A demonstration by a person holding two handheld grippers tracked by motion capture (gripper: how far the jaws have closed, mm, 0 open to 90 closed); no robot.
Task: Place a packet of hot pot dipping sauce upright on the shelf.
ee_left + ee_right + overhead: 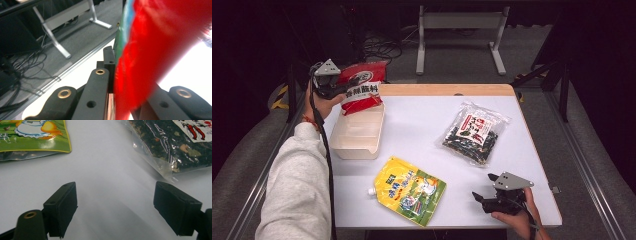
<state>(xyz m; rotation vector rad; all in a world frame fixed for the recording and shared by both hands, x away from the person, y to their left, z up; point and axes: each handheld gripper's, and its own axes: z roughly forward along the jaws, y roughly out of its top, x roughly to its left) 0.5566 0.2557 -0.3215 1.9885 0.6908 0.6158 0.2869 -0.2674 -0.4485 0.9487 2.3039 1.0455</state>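
While the left gripper [343,86] squeezed the red bag [362,86] above the box [357,134] near the worktop's left edge, lowering it slowly seemed wise.

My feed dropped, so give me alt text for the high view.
The left tool holds a red packet above a cream box on the white table. The right tool rests open near a yellow pouch and a clear bag.

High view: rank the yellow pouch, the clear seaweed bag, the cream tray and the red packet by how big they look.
1. Yellow pouch and clear seaweed bag: look alike, too close to rank.
2. Cream tray: slightly smaller, its far end covered by the packet.
3. Red packet: smallest, though lifted in the left gripper and tilted, so unsure.
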